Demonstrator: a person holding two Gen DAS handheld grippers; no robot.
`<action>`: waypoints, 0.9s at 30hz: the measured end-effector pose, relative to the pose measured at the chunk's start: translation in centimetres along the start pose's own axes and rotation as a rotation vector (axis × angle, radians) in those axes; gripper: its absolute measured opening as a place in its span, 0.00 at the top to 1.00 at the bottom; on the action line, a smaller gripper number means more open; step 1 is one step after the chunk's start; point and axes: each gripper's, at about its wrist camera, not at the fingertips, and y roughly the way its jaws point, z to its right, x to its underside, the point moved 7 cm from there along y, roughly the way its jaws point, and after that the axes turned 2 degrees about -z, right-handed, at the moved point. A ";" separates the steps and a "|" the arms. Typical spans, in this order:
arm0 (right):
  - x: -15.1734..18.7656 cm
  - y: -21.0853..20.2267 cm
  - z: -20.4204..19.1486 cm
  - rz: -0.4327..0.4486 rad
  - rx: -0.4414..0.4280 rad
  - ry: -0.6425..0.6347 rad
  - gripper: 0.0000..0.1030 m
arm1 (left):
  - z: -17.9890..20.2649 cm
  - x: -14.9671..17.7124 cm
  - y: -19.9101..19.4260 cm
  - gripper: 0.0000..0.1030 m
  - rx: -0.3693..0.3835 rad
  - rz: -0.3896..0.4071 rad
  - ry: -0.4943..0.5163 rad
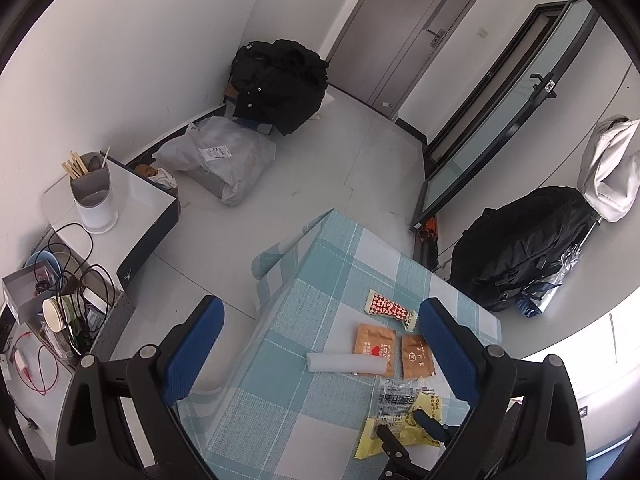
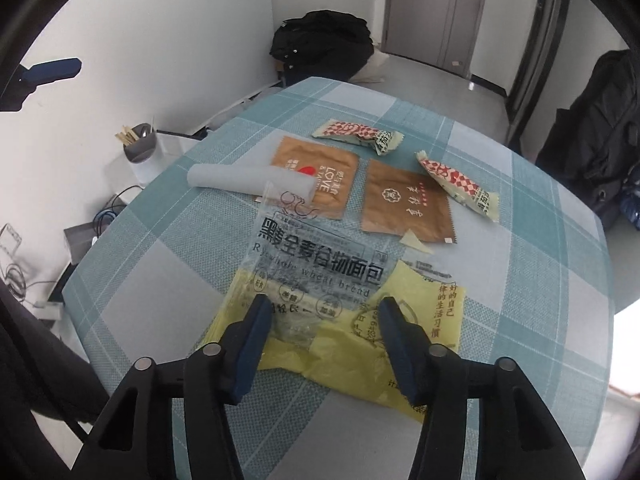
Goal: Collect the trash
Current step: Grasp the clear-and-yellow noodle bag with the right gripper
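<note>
Both grippers were released: the right gripper [image 2: 324, 320] straddled the bread bag [image 2: 320, 264], whose clear film blurred into the tablecloth [image 2: 540, 240]; the left gripper [image 1: 320, 320] held nothing.

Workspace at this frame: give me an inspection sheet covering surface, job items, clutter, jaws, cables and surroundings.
Surface: table under a teal checked tablecloth.
Job's things: clear and yellow bread bag; two brown sachets; two red-checked snack wrappers; white paper roll lying partly over one sachet.
Clutter: nothing seen besides the trash on the table.
Grippers: right gripper jaws open, either side of the bread bag; left gripper jaws open, above the table edge.
Cables: tangle of black and red leads on the floor.
Surroundings: chopstick holder; black jacket; black backpack; grey door.
</note>
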 end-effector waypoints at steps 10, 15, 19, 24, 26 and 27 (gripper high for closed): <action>0.2 -0.6 0.5 -0.005 -0.036 0.005 0.96 | -0.2 0.2 0.4 0.06 -0.016 -0.013 0.008; 0.5 -1.1 0.7 -0.008 -0.065 0.023 0.99 | -0.3 0.2 0.8 0.06 -0.034 -0.018 0.013; 0.4 -2.3 1.1 0.012 -0.082 0.043 1.00 | -0.4 0.4 1.0 0.06 -0.048 -0.029 0.016; 0.2 -4.1 2.2 0.040 -0.104 0.080 1.00 | -0.2 0.9 1.4 0.06 -0.058 -0.054 0.032; 0.2 -5.0 2.6 0.057 -0.104 0.090 1.00 | -0.2 1.1 1.7 0.06 -0.070 -0.064 0.048; 0.2 -5.5 2.9 0.063 -0.106 0.096 1.00 | -0.2 1.2 1.9 0.06 -0.075 -0.071 0.056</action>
